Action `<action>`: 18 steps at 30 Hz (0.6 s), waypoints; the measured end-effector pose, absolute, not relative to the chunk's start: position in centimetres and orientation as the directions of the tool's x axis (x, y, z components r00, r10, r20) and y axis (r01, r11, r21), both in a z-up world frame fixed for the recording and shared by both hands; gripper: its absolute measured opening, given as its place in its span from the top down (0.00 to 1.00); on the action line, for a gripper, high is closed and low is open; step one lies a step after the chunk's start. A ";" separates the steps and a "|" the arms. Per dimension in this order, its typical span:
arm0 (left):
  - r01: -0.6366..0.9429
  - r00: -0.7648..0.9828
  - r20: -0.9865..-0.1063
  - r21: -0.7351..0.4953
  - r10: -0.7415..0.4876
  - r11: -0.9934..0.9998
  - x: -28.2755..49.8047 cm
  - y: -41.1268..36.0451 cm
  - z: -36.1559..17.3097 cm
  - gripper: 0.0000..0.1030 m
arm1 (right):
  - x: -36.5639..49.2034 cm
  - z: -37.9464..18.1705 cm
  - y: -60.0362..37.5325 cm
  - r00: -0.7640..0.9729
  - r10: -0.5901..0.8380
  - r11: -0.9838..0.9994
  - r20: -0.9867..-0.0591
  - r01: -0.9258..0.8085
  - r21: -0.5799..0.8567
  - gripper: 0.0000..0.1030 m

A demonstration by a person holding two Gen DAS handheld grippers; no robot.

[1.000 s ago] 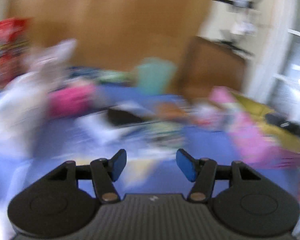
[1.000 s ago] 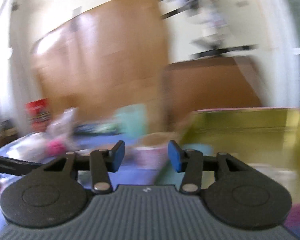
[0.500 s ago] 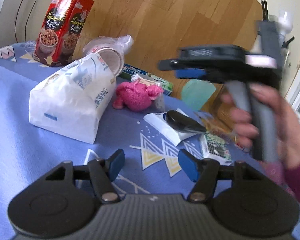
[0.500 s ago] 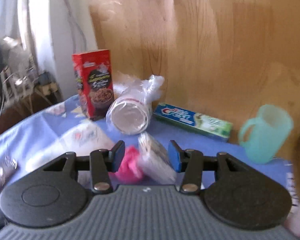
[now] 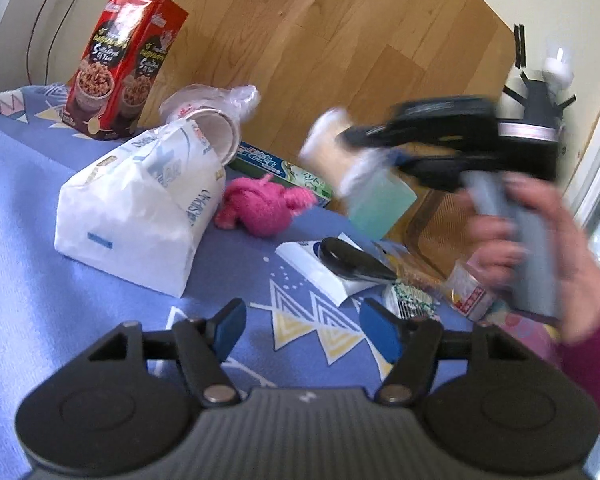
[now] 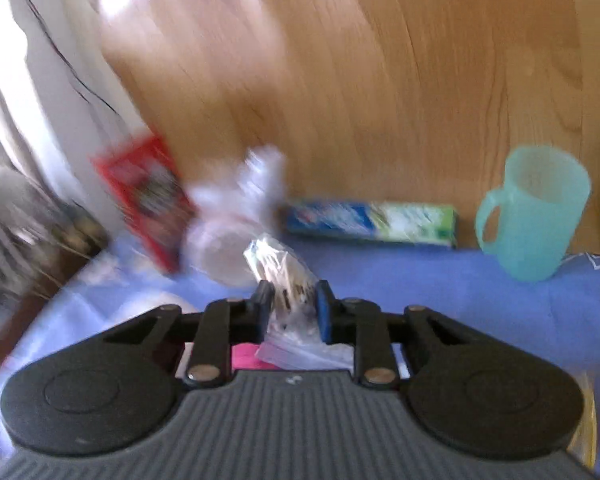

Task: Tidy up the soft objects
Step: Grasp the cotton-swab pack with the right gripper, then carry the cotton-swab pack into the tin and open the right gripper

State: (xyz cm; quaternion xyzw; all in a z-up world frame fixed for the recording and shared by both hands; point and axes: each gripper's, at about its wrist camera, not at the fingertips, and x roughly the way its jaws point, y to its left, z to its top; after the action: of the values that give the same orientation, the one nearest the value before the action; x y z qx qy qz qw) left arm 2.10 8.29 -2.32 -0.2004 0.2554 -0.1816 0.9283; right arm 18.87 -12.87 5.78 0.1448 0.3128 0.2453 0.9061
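Note:
My right gripper (image 6: 294,312) is shut on a small clear plastic bag (image 6: 288,280) with pale contents and holds it above the blue cloth. From the left wrist view the same bag (image 5: 336,152) shows blurred in the right gripper (image 5: 374,148), lifted over the table. A pink fuzzy soft toy (image 5: 262,208) lies on the cloth beside a white paper bag (image 5: 140,212). My left gripper (image 5: 302,326) is open and empty, low over the cloth in front of them.
A red cereal box (image 5: 120,68), a plastic-wrapped cup stack (image 5: 212,120), a toothpaste box (image 6: 372,220) and a teal mug (image 6: 536,212) stand along the wooden back wall. A black object on a white packet (image 5: 340,264) and small packets (image 5: 412,300) lie at right.
My right gripper has closed on the clear plastic bag and lifted it off the cloth beside the pink toy. The left gripper has stayed about where it was, open.

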 end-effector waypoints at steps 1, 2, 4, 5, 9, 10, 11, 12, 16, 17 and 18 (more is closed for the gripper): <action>0.230 0.804 -0.398 -0.477 -0.442 0.848 2.1 8.5 -2.4 0.37 | 17.1 6.9 -13.5 0.674 0.577 0.807 -0.461 -0.382 0.451 0.75; 0.224 0.805 -0.393 -0.492 -0.444 0.841 2.2 8.8 -2.4 0.37 | 15.6 7.7 -14.0 0.657 0.616 0.775 -0.435 -0.404 0.486 0.75; 0.208 0.807 -0.385 -0.523 -0.447 0.827 2.2 9.4 -2.5 0.37 | 12.2 8.3 -15.3 0.597 0.695 0.699 -0.400 -0.435 0.568 0.74; 0.200 0.805 -0.383 -0.543 -0.452 0.816 2.3 9.7 -2.7 0.37 | 10.5 8.2 -15.9 0.564 0.724 0.670 -0.397 -0.439 0.599 0.74; 0.176 0.794 -0.391 -0.585 -0.466 0.792 2.7 10.3 -2.9 0.37 | 5.1 4.6 -17.7 0.459 0.787 0.588 -0.411 -0.360 0.724 0.74; 0.170 0.792 -0.397 -0.586 -0.463 0.793 2.7 10.3 -3.0 0.37 | 4.3 3.2 -18.1 0.453 0.788 0.578 -0.416 -0.316 0.752 0.74; 0.163 0.790 -0.409 -0.578 -0.457 0.800 2.7 10.2 -3.0 0.37 | 3.5 1.5 -18.6 0.447 0.789 0.569 -0.423 -0.269 0.777 0.74; 0.162 0.789 -0.417 -0.567 -0.452 0.808 2.7 9.9 -2.9 0.37 | 3.0 0.2 -19.1 0.445 0.783 0.568 -0.436 -0.225 0.791 0.72; 0.206 0.774 -0.449 -0.489 -0.447 0.848 2.3 8.5 -2.5 0.37 | 1.2 -0.6 -21.6 0.579 0.647 0.686 -0.496 -0.158 0.710 0.43; 0.217 0.767 -0.456 -0.479 -0.452 0.851 2.2 8.2 -2.4 0.37 | 0.5 0.0 -21.7 0.626 0.580 0.755 -0.522 -0.174 0.632 0.43; 0.225 0.759 -0.463 -0.475 -0.458 0.851 2.2 8.0 -2.3 0.39 | -0.3 0.7 -21.5 0.669 0.518 0.817 -0.534 -0.201 0.541 0.43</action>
State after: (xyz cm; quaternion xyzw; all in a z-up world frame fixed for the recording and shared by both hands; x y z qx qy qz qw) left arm 2.15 8.02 -2.34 -0.1995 0.2931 -0.1863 0.9163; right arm -0.34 -21.47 0.65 0.2246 0.3528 0.2028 0.8854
